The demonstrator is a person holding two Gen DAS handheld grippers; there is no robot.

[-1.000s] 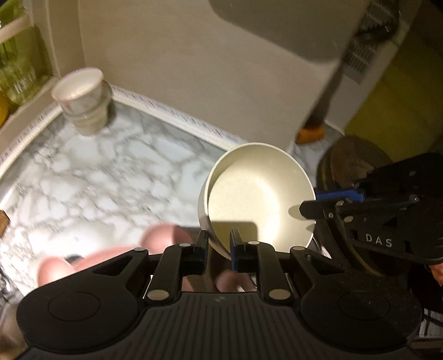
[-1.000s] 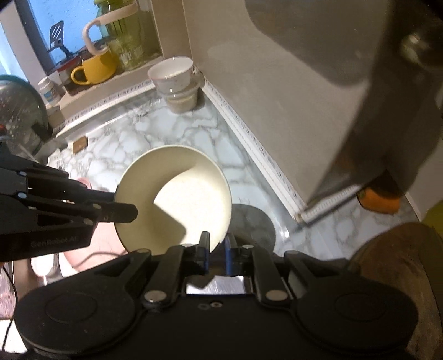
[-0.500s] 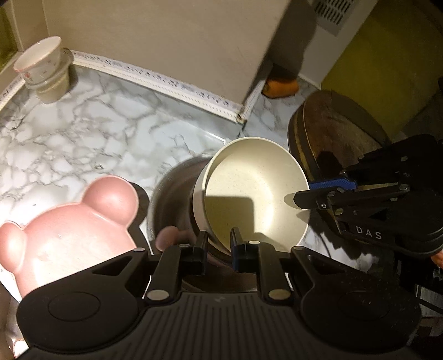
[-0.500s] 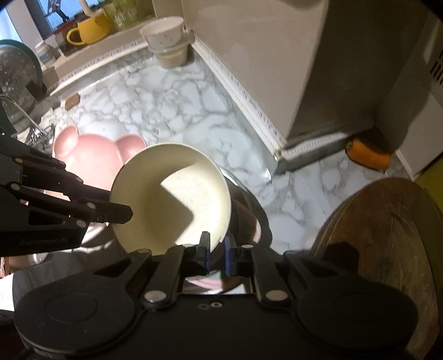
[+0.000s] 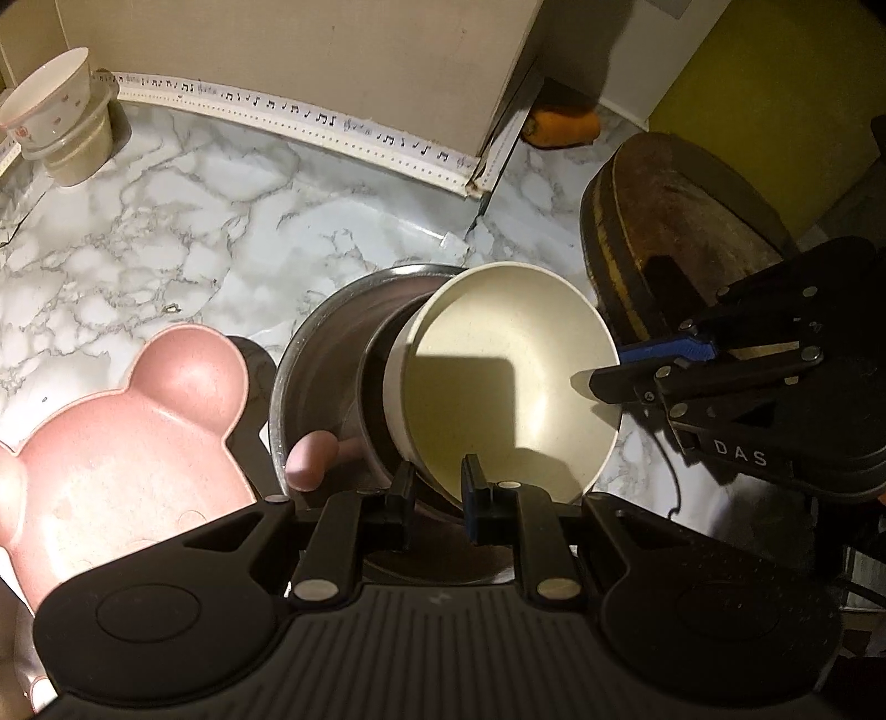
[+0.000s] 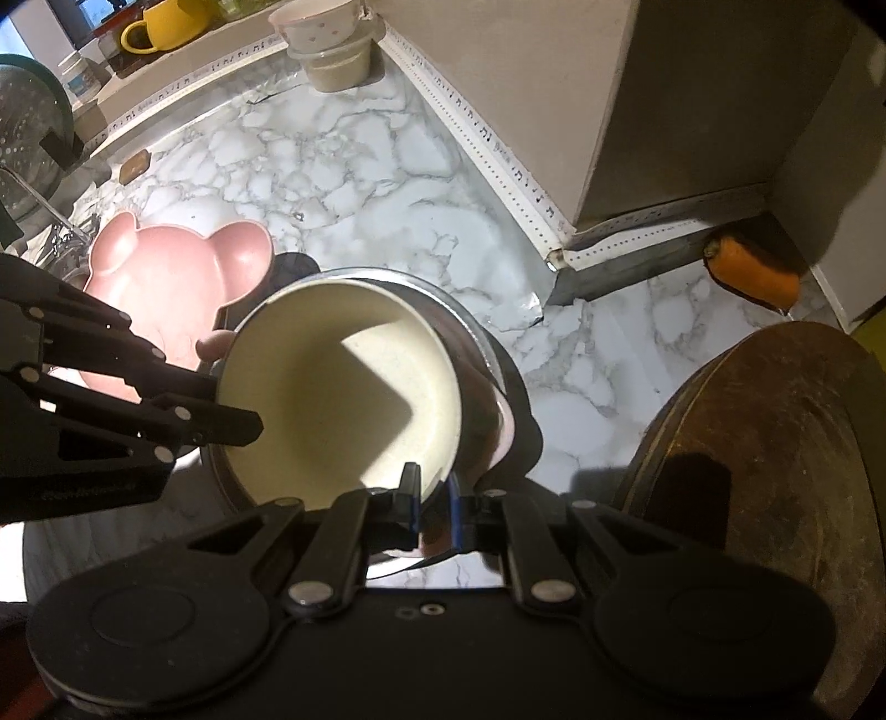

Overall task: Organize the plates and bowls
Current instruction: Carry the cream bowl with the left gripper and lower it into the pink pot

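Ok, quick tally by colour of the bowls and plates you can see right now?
Cream: 1, the cream bowl held by both grippers
Pink: 1, the pink bear plate
Steel: 1, the steel bowl
White and beige: 2, the white spotted bowl stacked on the beige bowl
Total: 5

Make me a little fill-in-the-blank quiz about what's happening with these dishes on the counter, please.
1. Both the left gripper and the right gripper are shut on the rim of the round ____ bowl.
2. Just behind that bowl sits a shiny ____ bowl.
3. The pink plate is shaped like a ____ head.
4. The countertop has a white ____ pattern.

Missing words: cream; metal; bear's; marble
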